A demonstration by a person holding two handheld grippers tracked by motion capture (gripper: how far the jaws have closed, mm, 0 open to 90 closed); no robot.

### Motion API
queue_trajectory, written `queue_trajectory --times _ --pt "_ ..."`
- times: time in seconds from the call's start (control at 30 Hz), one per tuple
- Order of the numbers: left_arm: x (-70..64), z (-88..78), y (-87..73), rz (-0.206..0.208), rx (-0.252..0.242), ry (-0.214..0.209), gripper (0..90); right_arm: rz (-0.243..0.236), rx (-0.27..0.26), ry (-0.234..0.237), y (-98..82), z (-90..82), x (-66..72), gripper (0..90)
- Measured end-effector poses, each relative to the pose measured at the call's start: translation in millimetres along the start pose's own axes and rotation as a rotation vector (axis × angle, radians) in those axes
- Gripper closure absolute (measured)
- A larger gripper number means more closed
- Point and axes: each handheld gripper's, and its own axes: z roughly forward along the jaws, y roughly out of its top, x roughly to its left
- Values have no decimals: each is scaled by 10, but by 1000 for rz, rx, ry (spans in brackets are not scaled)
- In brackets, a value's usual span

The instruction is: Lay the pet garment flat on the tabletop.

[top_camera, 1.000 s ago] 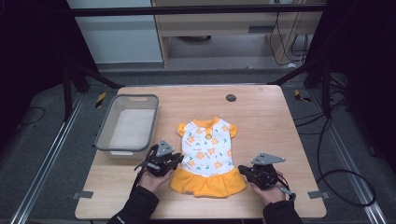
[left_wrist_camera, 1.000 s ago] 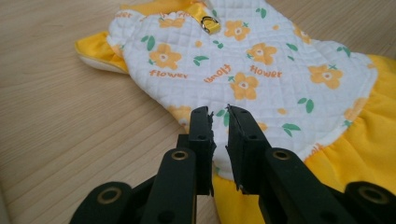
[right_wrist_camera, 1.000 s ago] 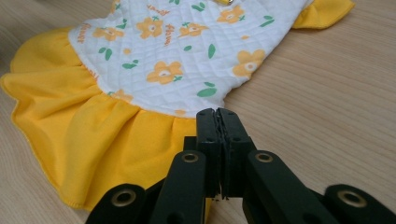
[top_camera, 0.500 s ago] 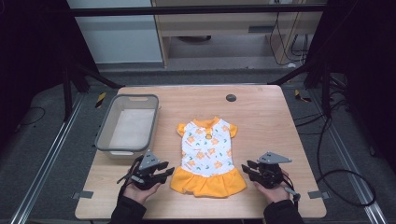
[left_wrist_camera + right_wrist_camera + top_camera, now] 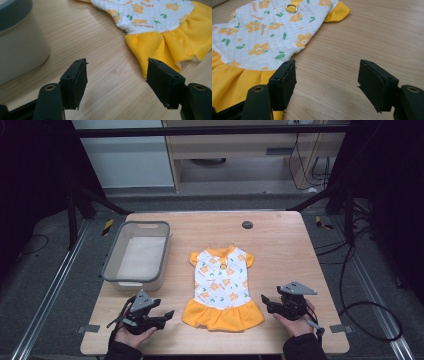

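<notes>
Counter (image 5: 280,240) carries the whole setup: grey bin (image 5: 137,255) at your left, small dress (image 5: 222,287) lying flat in the middle, collar away from you, orange skirt toward you.

Dress sits well apart from the bin, and nothing holds it. The skirt hem is ruffled and loose; the white flowered top lies smooth.

Your left tool (image 5: 167,314) rests low beside the skirt's left edge, jaws wide, nothing between them. In the left gripper view the hem corner lies just ahead of the far jaw, not inside the gap.

Your right tool (image 5: 266,298) stands just off the skirt's right edge, jaws also wide and empty. In the right gripper view one jaw overlaps the cloth's edge; the other is over bare wood.

Risks, as I judge them:
- Closing from here on the left pinches air or a single ruffle; the dress then drags and bunches.
- Uneven grips at the two sides would skew the cloth.
- Jaw tips pressed down hard may scrape the wood instead of sliding under the hem.
- The small metal ring (image 5: 291,8) at the collar could snag.
</notes>
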Motion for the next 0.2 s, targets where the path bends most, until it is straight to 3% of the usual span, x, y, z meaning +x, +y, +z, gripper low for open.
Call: queue_trajectory --times 0.2 --pt "114 -42 -83 -12 13 38 271 11 -8 -20 -17 -8 -46 241"
